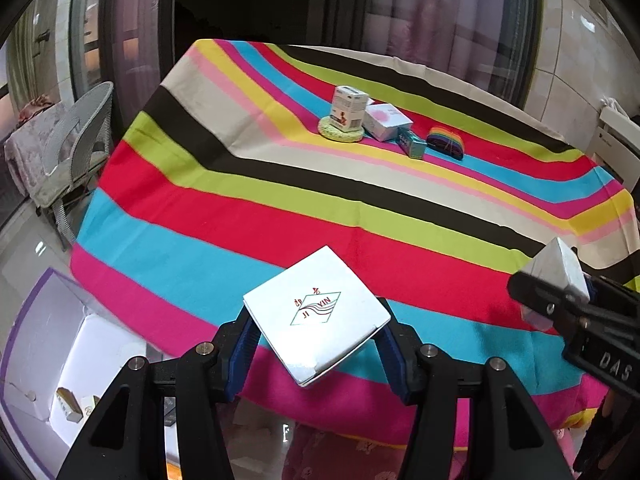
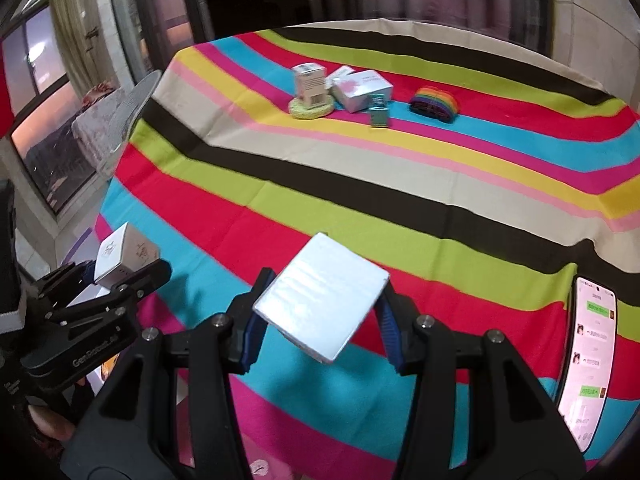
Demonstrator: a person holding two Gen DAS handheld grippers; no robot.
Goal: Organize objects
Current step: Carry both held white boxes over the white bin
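Boxes are what I am tidying, and the job looks only partly done. My left gripper [image 1: 316,344] is squeezed on a flat white cardboard box with a green and red logo [image 1: 318,314], held up over the near edge of the table [image 1: 224,216]. My right gripper [image 2: 320,312] is squeezed on a plain shiny white box [image 2: 322,296], also up in the air.

Far across the table sits a small group: a tall white carton [image 1: 349,107] standing on a round yellow-green woolly mat [image 1: 341,130], a white box with a pink patch [image 1: 387,120] just beside it, a little teal packet [image 1: 412,143], and a rainbow striped pouch [image 1: 446,142]. I think my two boxes still need to join a pile.

The striped cloth [image 1: 360,184] on the table looks soft and fuzzy. Both boxes have hard, sharp corners and smooth sides. A lit phone [image 2: 588,360] lies at the right edge
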